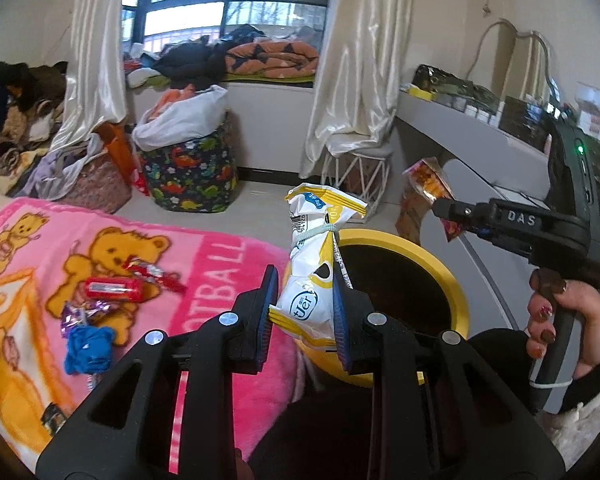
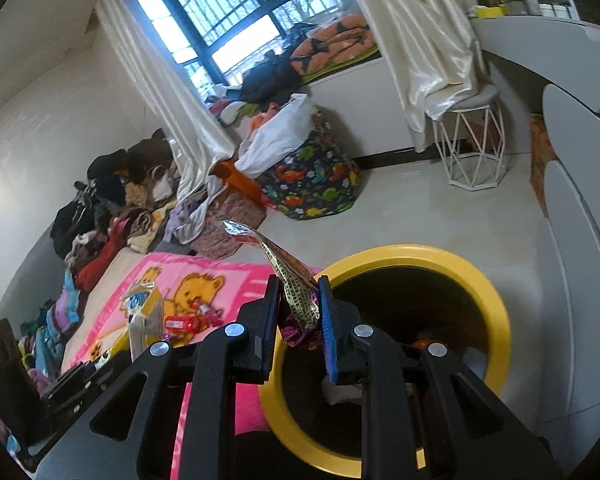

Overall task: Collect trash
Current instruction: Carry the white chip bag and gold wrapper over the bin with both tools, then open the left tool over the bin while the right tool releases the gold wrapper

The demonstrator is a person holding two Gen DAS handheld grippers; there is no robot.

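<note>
My left gripper (image 1: 305,294) is shut on a white and yellow snack bag (image 1: 315,256) tied with a band, held upright at the near rim of the yellow bin (image 1: 452,276). My right gripper (image 2: 299,304) is shut on a flat gold and red wrapper (image 2: 296,288) at the left rim of the same bin (image 2: 496,300). The right gripper also shows in the left wrist view (image 1: 440,206), above the bin's far side. On the pink bear blanket (image 1: 204,256) lie a red wrapper (image 1: 112,289), a purple wrapper (image 1: 85,312) and a blue scrap (image 1: 89,349).
A dinosaur-print basket (image 1: 190,172) with a white bag stands by the window. A white wire stool (image 2: 474,148) stands under the curtain. A grey desk (image 1: 480,136) is on the right. Clothes are piled at the left wall (image 2: 100,216).
</note>
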